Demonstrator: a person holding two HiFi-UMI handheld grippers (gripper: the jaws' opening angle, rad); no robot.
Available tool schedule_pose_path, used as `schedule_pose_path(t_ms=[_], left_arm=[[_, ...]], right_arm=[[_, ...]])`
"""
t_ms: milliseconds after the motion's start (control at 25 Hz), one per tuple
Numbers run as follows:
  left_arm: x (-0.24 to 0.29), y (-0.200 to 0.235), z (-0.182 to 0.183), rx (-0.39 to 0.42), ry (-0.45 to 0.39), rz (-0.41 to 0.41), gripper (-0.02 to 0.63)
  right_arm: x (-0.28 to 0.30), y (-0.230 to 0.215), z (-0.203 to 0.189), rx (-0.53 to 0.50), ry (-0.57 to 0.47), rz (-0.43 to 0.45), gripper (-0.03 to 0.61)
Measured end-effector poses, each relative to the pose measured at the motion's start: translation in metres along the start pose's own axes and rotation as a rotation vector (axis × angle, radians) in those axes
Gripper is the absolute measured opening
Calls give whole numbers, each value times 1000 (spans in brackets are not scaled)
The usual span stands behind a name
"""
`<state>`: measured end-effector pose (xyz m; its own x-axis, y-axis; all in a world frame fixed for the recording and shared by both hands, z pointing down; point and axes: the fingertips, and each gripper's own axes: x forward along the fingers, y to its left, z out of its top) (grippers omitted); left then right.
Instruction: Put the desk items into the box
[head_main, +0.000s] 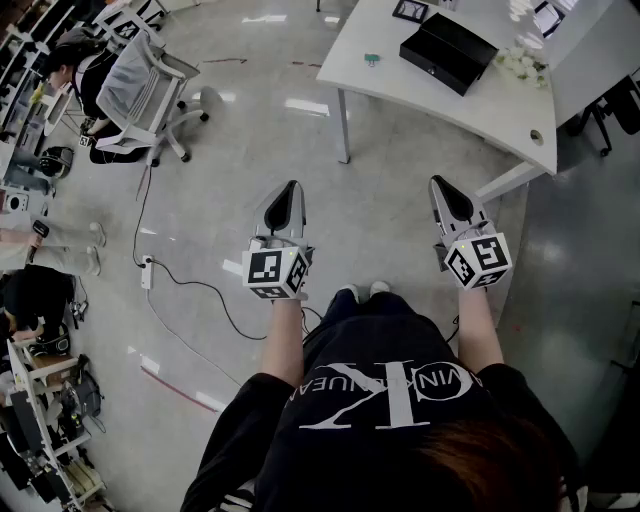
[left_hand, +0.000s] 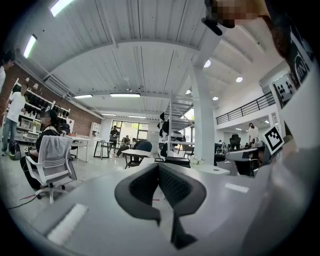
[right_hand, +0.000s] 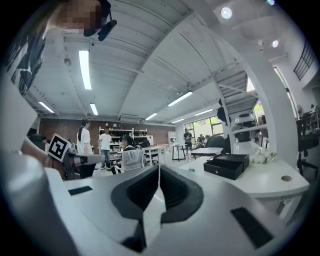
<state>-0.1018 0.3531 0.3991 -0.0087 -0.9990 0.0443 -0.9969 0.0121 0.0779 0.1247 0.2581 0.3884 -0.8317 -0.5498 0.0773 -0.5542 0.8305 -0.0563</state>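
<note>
A black open box (head_main: 448, 52) lies on the white desk (head_main: 400, 85) at the top of the head view, with a small green item (head_main: 372, 59) to its left and a cluster of white things (head_main: 522, 62) to its right. In the right gripper view the box (right_hand: 230, 165) sits ahead to the right. My left gripper (head_main: 292, 186) and right gripper (head_main: 438, 182) are held out over the floor, well short of the desk. Both are shut, jaws meeting at the tips, with nothing in them (left_hand: 159, 167) (right_hand: 159, 167).
A grey office chair (head_main: 140, 90) stands at the upper left with a seated person beside it. A power strip (head_main: 147, 272) and its cable lie on the floor to my left. The desk leg (head_main: 343, 125) stands ahead. Shelves line the left edge.
</note>
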Motion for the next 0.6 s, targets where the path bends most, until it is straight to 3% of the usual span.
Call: schedule_pose_path(t_ms=[600], left_arm=[[9, 13, 8, 6, -25, -38, 11]], right_arm=[[12, 7, 5, -13, -10, -28, 20]])
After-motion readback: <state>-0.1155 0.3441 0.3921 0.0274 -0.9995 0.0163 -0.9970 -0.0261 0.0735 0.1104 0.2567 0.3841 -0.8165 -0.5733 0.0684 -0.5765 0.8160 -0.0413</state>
